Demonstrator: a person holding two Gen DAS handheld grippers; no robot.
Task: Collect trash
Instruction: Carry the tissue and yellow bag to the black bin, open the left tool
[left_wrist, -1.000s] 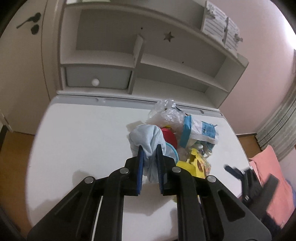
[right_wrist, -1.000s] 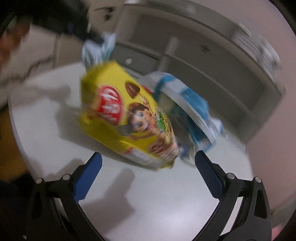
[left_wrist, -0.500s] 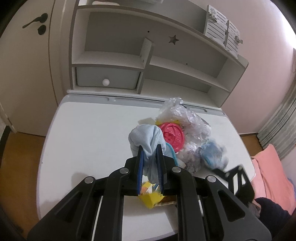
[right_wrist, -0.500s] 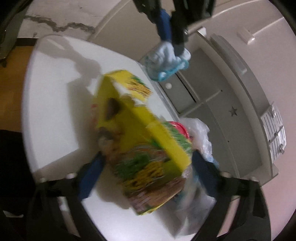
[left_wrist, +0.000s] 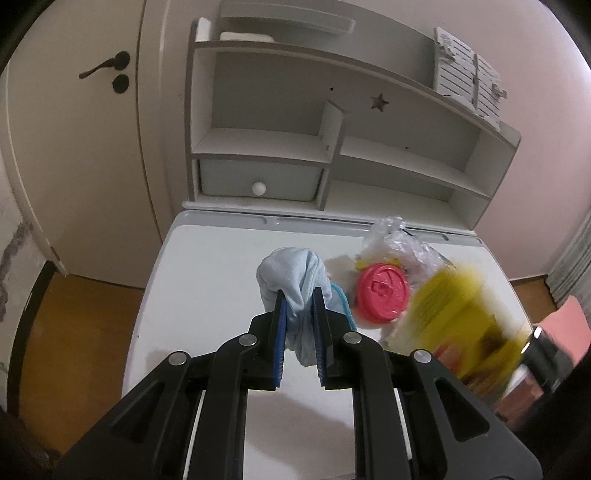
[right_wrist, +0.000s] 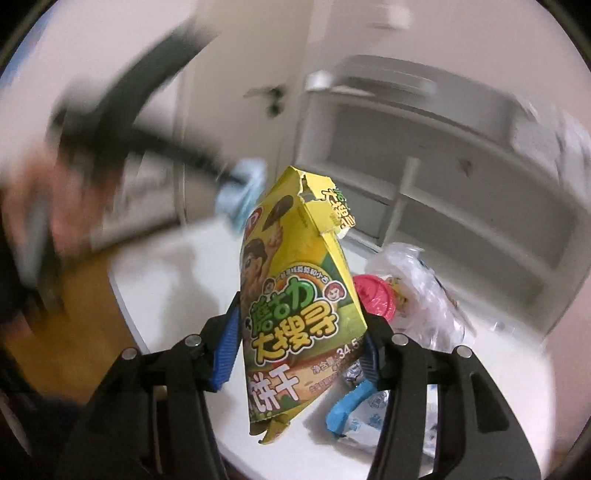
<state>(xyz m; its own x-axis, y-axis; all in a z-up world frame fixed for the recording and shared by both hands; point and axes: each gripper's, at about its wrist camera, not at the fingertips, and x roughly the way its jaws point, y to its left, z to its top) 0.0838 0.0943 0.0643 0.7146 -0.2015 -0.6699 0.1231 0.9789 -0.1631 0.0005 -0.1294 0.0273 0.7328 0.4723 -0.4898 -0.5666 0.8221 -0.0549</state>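
Observation:
My left gripper (left_wrist: 299, 295) is shut on a light blue cloth (left_wrist: 295, 277) and holds it above the white desk (left_wrist: 207, 280). My right gripper (right_wrist: 299, 317) is shut on a torn yellow snack box (right_wrist: 295, 306), held upright above the desk; the box shows blurred at the right of the left wrist view (left_wrist: 461, 317). A red round lid (left_wrist: 382, 293) and crumpled clear plastic (left_wrist: 402, 243) lie on the desk; both show in the right wrist view, the lid (right_wrist: 373, 295) and the plastic (right_wrist: 424, 295). A blue and white wrapper (right_wrist: 354, 410) lies below the box.
A white shelf unit (left_wrist: 332, 147) with a drawer (left_wrist: 258, 181) stands at the back of the desk. A door (left_wrist: 74, 147) is to the left. Wooden floor (left_wrist: 74, 332) lies left of the desk. The left gripper and hand show blurred (right_wrist: 122, 122).
My right gripper closed on the yellow box and lifted it off the desk, turning it upright. My left gripper rose and drew back, still holding the cloth.

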